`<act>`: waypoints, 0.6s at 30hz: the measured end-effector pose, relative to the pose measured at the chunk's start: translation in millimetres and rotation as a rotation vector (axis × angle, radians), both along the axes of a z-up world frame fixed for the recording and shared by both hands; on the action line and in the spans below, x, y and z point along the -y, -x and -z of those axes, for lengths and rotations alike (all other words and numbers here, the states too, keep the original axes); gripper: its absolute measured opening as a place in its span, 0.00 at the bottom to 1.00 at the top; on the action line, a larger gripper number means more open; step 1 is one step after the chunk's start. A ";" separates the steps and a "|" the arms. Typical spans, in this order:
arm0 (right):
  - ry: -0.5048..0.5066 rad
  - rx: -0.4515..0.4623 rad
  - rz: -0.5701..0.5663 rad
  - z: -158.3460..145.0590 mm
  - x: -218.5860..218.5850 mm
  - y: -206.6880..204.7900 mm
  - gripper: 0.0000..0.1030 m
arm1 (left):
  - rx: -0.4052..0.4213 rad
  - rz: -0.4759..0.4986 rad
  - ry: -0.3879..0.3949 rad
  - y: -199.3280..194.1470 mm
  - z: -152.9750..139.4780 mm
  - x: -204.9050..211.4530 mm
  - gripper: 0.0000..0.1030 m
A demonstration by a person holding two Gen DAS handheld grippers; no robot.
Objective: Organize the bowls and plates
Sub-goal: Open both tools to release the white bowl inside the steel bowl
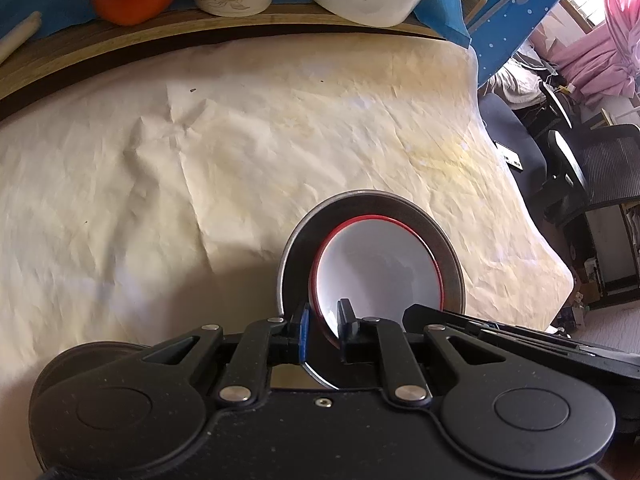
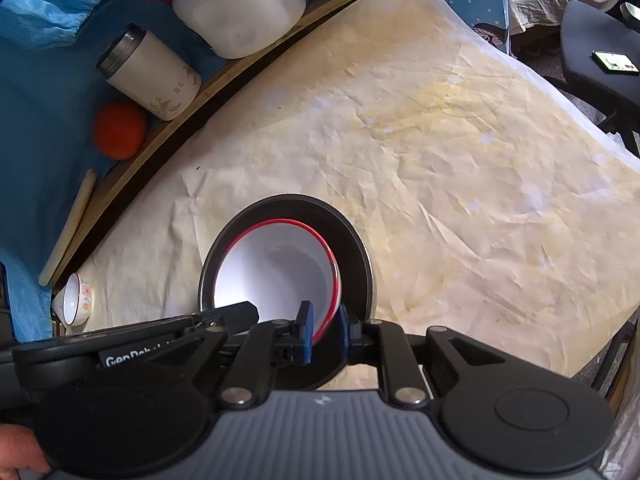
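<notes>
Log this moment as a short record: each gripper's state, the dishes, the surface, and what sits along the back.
left gripper: closed on the near rim of the red-rimmed white bowl
right gripper: closed on the same bowl's rim, opposite side
bowl position: nested inside the dark metal plate
plate support: cannot tell whether it rests on the cloth
surface: wrinkled cream cloth
small floral cup: at the cloth's edge, tipped
back ledge: orange fruit, white tumbler, white jug
</notes>
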State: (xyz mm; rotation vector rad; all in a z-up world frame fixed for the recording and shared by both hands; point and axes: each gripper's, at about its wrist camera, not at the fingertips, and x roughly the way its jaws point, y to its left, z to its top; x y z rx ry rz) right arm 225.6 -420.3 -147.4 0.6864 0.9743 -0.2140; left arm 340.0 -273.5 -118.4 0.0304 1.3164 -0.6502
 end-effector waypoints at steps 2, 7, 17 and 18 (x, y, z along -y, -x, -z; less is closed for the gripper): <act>0.005 0.004 -0.002 -0.5 -0.3 0.0 0.17 | 0.002 -0.001 0.004 0.2 -0.8 -0.4 0.16; 0.019 0.019 0.001 -3.7 -0.1 1.8 0.20 | 0.015 -0.012 0.020 1.5 -5.3 -3.9 0.18; 0.040 0.060 -0.009 -15.0 -4.9 5.1 0.49 | 0.058 -0.041 0.075 2.8 -20.8 -17.4 0.29; 0.042 0.062 -0.012 -16.2 -5.5 4.6 0.50 | 0.062 -0.047 0.084 2.6 -22.6 -20.2 0.29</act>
